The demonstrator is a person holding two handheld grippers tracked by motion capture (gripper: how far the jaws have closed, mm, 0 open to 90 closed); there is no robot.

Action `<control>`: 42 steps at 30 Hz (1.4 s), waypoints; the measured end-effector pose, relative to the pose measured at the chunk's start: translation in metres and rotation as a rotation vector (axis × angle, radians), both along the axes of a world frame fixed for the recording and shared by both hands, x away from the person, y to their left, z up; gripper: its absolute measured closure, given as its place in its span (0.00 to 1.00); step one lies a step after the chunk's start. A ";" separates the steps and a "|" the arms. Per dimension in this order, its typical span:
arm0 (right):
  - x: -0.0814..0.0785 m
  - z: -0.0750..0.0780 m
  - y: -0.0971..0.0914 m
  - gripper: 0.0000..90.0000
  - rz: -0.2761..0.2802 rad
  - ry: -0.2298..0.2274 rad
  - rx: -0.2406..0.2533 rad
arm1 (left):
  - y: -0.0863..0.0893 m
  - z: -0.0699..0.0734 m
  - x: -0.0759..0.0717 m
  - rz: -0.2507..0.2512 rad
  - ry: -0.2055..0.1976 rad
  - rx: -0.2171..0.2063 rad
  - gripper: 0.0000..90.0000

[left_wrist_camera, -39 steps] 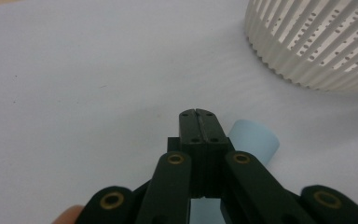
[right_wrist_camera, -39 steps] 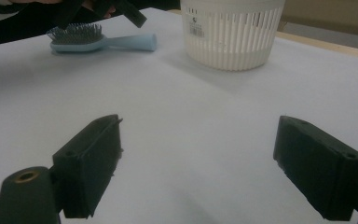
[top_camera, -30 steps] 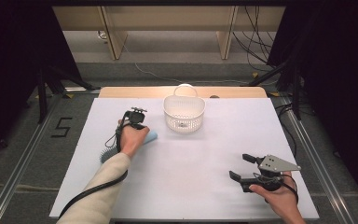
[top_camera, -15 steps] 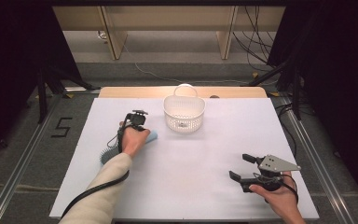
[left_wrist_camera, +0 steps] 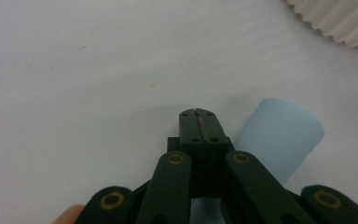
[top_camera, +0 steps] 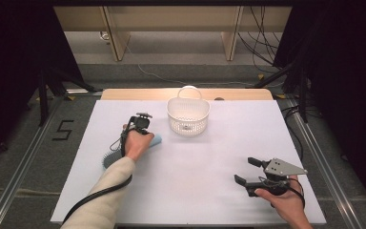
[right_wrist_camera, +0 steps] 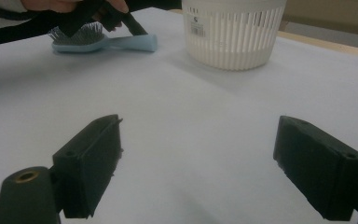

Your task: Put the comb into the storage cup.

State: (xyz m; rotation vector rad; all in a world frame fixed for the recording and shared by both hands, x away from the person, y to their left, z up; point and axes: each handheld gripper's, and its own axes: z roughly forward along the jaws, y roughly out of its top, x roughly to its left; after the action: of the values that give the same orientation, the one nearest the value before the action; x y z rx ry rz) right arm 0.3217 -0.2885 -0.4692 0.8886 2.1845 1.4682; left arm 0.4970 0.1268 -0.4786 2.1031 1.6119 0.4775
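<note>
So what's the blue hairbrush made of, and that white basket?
The hairbrush looks like smooth matte plastic: its pale blue handle is even in colour, with no grain. The bristles seem thin, stiff and dark, perhaps plastic or wire; too small to tell. The basket looks like moulded white plastic, slightly glossy, with neat upright slots in its wall.

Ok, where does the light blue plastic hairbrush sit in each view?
High view: light blue plastic hairbrush left of centre, under the left hand.
Left gripper view: its handle end right of the shut tongs.
Right gripper view: top left, bristles up.
Shared landmark: white slotted plastic basket.
</note>
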 end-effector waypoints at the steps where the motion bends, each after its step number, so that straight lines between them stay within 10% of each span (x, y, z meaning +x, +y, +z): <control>1: 0.000 0.000 0.000 0.18 0.000 0.000 0.000 | 0.000 0.000 0.000 -0.002 0.001 0.001 1.00; 42: 0.000 0.000 0.001 0.18 0.004 0.003 -0.007 | 0.001 0.005 -0.096 -0.317 0.096 0.055 1.00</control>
State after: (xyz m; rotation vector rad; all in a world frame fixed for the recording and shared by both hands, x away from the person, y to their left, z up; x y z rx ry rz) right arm 0.3215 -0.2876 -0.4696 0.8857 2.1935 1.4612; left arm 0.4012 0.1283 -0.4732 2.3994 1.2901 0.3212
